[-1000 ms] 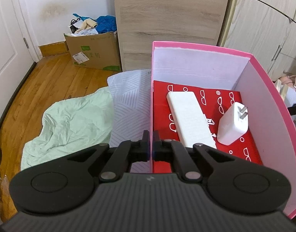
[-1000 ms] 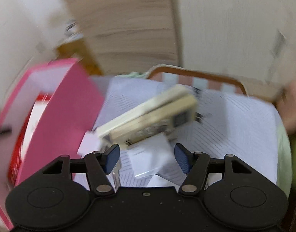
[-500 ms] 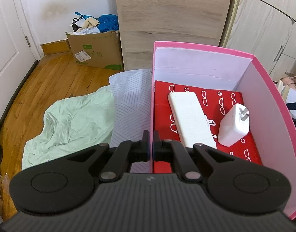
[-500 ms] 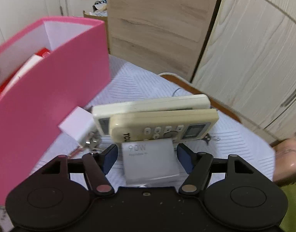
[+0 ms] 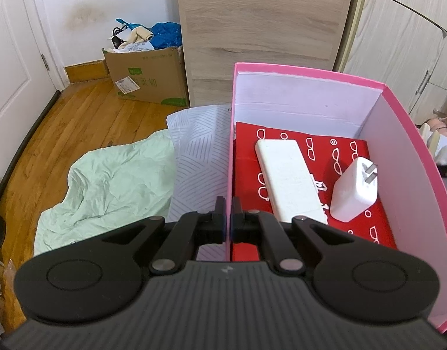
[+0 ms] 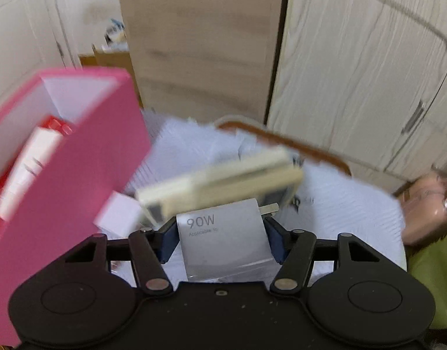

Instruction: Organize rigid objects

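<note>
My left gripper (image 5: 228, 218) is shut on the left wall of the pink box (image 5: 311, 71). On the box's red lining lie a white power bank (image 5: 287, 180) and a white plug charger (image 5: 354, 192). To the right of the pink box (image 6: 77, 157), my right gripper (image 6: 220, 240) has a grey-white 90W charger (image 6: 223, 250) between its closing jaws, with both blue pads against the charger's sides. The charger stays sharp while everything behind it is blurred. Just beyond it two cream remote controls (image 6: 223, 183) lie side by side, and a small white cube (image 6: 119, 215) sits by the box wall.
The box and objects rest on a white striped cloth (image 5: 197, 157) over a pale green sheet (image 5: 106, 186). A cardboard box (image 5: 147, 81) stands on the wooden floor at the back left. A wood panel (image 5: 261, 29) and wardrobe doors (image 6: 354, 87) rise behind. A pinkish object (image 6: 427, 204) lies far right.
The right gripper's jaws have come in onto the 90W charger and the right wrist view has swung, blurring the remotes and box. The left gripper and the box contents are unchanged.
</note>
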Motion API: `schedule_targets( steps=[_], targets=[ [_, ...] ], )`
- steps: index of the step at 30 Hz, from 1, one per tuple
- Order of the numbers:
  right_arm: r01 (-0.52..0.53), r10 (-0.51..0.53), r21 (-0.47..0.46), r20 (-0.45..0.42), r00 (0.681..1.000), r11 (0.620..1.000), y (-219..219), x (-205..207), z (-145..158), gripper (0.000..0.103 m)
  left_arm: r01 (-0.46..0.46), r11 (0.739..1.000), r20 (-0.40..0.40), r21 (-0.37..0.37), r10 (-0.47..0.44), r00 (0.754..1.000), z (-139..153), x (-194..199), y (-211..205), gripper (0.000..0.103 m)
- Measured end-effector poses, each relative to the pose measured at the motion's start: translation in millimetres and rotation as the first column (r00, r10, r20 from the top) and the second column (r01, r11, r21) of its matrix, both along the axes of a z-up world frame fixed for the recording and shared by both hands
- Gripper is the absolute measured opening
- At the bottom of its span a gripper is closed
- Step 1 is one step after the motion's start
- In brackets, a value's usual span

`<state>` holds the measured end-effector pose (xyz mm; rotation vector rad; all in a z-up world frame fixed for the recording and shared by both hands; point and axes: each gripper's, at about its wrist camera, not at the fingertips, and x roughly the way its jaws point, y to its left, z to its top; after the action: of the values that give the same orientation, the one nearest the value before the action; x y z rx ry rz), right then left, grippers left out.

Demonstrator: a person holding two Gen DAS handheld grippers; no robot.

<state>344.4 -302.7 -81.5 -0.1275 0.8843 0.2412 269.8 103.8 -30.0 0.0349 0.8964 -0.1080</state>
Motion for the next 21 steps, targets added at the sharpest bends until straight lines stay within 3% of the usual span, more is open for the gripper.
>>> schedule_targets(
  steps=[3,6,10,16,21],
  targets=[
    [-0.01,0.007,0.059,0.056,0.998,0.998,5.3,-17.3,27.4,0.067,-0.004,1.0,-0.004,-0.008,0.004,1.0,0.1,0.0,0.2,0.002],
    [-0.094,0.076,0.134,0.133,0.988,0.987,21.7,-39.4,58.9,0.067,-0.014,0.999,-0.015,-0.033,0.013,1.0,0.5,0.1,3.8,0.002],
    [-0.253,0.216,0.266,0.158,0.963,0.93,60.0,-60.9,83.8,0.067,-0.027,0.998,-0.021,-0.058,0.026,0.999,-0.4,1.0,7.4,0.003],
    [-0.393,0.399,0.345,0.057,0.915,0.853,129.0,-77.0,71.8,0.067,-0.035,0.998,-0.022,-0.057,0.033,0.999,-1.3,1.9,7.8,0.003],
    [-0.419,0.447,0.279,-0.045,0.893,0.864,166.4,-70.7,32.4,0.067,-0.043,0.997,-0.025,-0.069,0.041,0.999,-1.3,2.9,6.9,0.003]
  ],
)
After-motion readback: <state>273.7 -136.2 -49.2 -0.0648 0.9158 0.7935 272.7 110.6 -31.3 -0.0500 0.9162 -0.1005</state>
